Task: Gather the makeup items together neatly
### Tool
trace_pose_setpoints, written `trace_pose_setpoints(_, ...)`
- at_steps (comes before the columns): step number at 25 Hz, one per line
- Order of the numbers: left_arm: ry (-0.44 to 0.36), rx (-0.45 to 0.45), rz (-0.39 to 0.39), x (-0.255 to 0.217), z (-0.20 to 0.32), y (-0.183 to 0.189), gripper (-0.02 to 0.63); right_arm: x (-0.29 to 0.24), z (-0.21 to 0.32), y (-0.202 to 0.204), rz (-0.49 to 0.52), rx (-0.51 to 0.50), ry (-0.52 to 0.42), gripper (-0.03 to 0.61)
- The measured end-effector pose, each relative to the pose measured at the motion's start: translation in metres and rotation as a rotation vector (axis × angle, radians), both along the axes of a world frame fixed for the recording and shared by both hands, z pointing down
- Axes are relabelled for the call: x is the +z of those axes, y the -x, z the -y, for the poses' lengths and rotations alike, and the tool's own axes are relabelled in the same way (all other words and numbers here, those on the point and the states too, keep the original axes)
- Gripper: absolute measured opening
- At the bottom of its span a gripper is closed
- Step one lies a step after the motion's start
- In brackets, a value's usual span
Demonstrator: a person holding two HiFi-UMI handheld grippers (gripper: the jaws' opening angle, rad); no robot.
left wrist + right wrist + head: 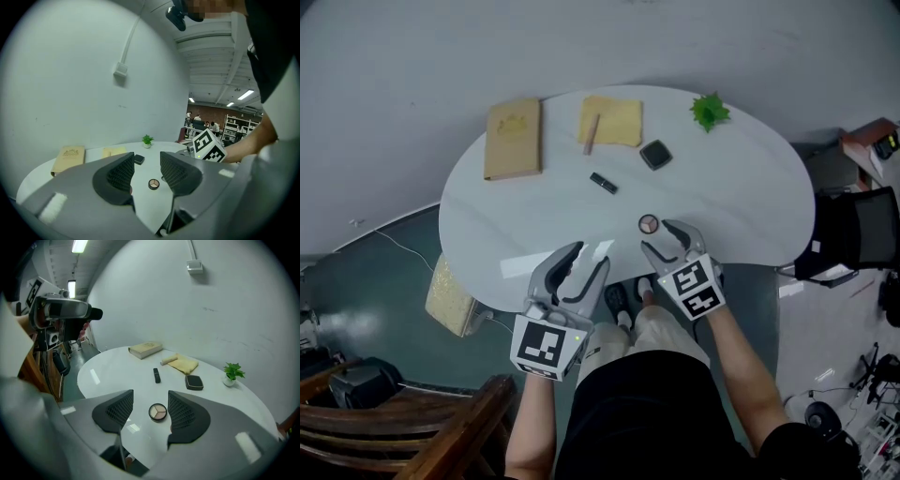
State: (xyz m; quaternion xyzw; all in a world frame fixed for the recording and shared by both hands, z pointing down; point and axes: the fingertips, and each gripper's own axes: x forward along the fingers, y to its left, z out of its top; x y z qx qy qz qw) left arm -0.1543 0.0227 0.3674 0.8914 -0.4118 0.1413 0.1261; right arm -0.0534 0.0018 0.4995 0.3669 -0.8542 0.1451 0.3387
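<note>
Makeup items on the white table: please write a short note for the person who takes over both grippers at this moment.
Left gripper: open, empty, at the near edge of the white table.
Right gripper: open, empty, just short of the round eyeshadow compact, not touching it.
Items: black tube mid-table; square black compact beside the yellow cloth; slim tan stick partly on that cloth.
Done: nothing gathered yet; items lie scattered.
Left: bring all four together neatly.

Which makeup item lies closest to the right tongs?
The round three-shade palette, just ahead of the right tongs. The black compact, black tube and tan stick lie farther back on the table.
</note>
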Motion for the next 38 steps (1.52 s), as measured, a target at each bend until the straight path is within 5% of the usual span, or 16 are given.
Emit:
trace_pose_setpoints(19,0.146,-0.144,0.053,0.032,0.028,0.002,0.170,0.099,0.024,-0.001,-0.171,-0.208,0.122,0.218)
trace_pose_setpoints(38,0.119,-0.223,0.058,0.034,0.060,-0.021,0.170,0.098,0.041,-0.012,-0.151,-0.315,0.135,0.216)
